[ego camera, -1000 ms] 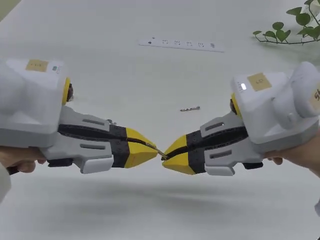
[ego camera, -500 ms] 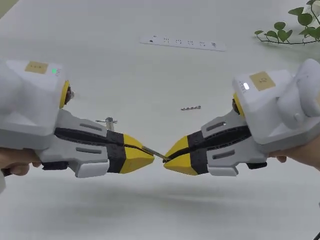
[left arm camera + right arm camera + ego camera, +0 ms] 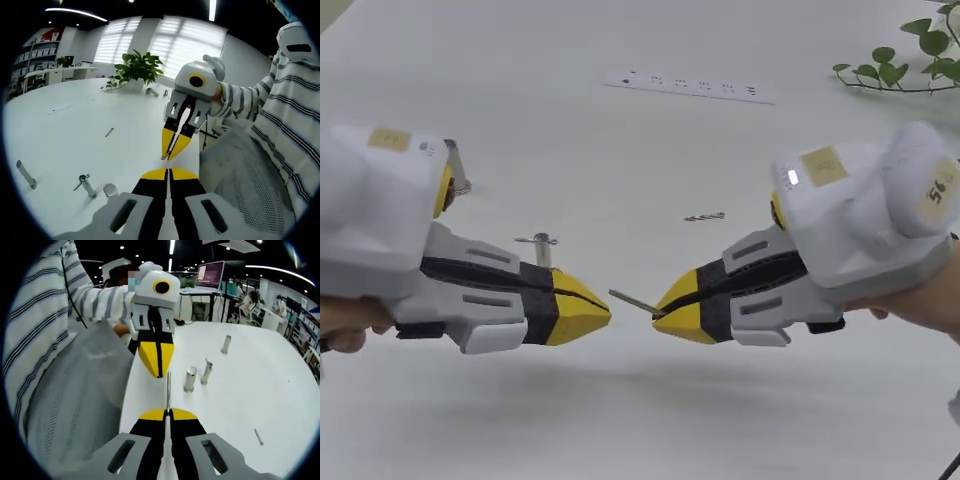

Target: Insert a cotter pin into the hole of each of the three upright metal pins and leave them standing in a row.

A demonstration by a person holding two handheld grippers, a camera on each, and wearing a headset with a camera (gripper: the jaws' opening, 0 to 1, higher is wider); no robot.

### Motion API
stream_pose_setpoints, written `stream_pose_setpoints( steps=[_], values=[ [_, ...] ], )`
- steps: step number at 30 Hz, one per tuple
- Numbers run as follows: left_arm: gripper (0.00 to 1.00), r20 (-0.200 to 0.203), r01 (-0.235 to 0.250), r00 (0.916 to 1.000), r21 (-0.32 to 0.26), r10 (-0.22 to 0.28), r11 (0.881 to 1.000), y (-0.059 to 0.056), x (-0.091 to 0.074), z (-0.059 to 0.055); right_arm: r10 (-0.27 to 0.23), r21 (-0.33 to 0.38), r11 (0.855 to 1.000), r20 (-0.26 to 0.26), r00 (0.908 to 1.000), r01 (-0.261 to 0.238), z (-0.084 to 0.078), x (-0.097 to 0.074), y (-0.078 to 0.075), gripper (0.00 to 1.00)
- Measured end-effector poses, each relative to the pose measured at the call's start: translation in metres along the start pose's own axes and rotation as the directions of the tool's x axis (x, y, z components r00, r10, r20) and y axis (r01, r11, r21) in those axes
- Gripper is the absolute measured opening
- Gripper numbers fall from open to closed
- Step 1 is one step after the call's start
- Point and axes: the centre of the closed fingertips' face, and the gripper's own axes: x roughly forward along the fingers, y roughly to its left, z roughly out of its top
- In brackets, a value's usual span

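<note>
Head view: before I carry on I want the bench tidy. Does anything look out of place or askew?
Only one thing: a small thin metal cotter pin lies flat on the white table, apart from the upright silver metal pins. Nothing looks spilled or damaged.

Left tongs [image 3: 603,314]: held about level in the left hand [image 3: 342,326], jaws closed together with nothing gripped between them. Right tongs [image 3: 660,308]: held in the right hand [image 3: 912,304], tips angled slightly downward, jaws clamped on a cotter pin [image 3: 632,301] that projects forward from the tips. The two sets of tips face each other, near but apart. A striped sleeve [image 3: 250,102] covers the right forearm.
</note>
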Motion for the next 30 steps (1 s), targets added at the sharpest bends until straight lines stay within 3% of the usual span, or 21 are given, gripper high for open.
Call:
stream_pose_setpoints(
  steps=[1, 3, 5, 9, 11, 15, 19, 22, 27, 30],
  values=[
    [0.01, -0.003, -0.012, 0.9999, -0.012, 0.012, 1.000, 0.003, -0.003, -0.002, 0.000, 0.005, 1.000, -0.005, 1.0000, 0.000, -0.001, 0.002, -0.001, 0.04],
    [0.04, -0.015, -0.027, 0.9996, -0.092, 0.026, 0.995, 0.005, -0.007, -0.008, 0.000, 0.006, 1.000, -0.020, 0.9998, 0.000, -0.004, 0.004, -0.003, 0.04],
    [0.05, -0.012, -0.031, 0.9995, -0.085, 0.030, 0.996, 0.008, -0.012, -0.011, -0.002, 0.007, 1.000, -0.035, 0.9994, 0.002, -0.005, 0.007, -0.004, 0.04],
    [0.08, -0.005, -0.109, 0.9940, -0.085, 0.109, 0.990, 0.023, -0.024, -0.018, -0.010, 0.039, 0.999, -0.054, 0.9985, 0.012, -0.005, 0.012, -0.010, 0.04],
    [0.10, 0.004, -0.156, 0.9875, -0.125, 0.158, 0.980, 0.033, -0.030, -0.022, -0.014, 0.047, 0.999, -0.076, 0.9970, 0.017, -0.007, 0.015, -0.012, 0.04],
    [0.20, 0.027, -0.213, 0.9759, -0.105, 0.216, 0.971, 0.046, -0.039, -0.028, -0.020, 0.060, 0.998, -0.118, 0.9928, 0.028, -0.010, 0.021, -0.017, 0.04],
    [0.30, 0.019, -0.232, 0.9718, -0.097, 0.235, 0.968, 0.052, -0.040, -0.035, -0.021, 0.062, 0.998, -0.146, 0.9890, 0.031, -0.012, 0.026, -0.019, 0.04],
    [0.29, 0.004, -0.238, 0.9708, -0.100, 0.240, 0.966, 0.056, -0.037, -0.040, -0.021, 0.068, 0.997, -0.165, 0.9861, 0.033, -0.011, 0.030, -0.021, 0.04],
    [0.27, -0.003, -0.275, 0.9611, -0.091, 0.276, 0.957, 0.069, -0.031, -0.044, -0.026, 0.068, 0.997, -0.191, 0.9813, 0.039, -0.010, 0.037, -0.026, 0.04],
    [0.25, -0.004, -0.268, 0.9632, -0.094, 0.269, 0.959, 0.072, -0.026, -0.045, -0.025, 0.039, 0.999, -0.231, 0.9726, 0.035, -0.012, 0.040, -0.028, 0.04]
  ],
)
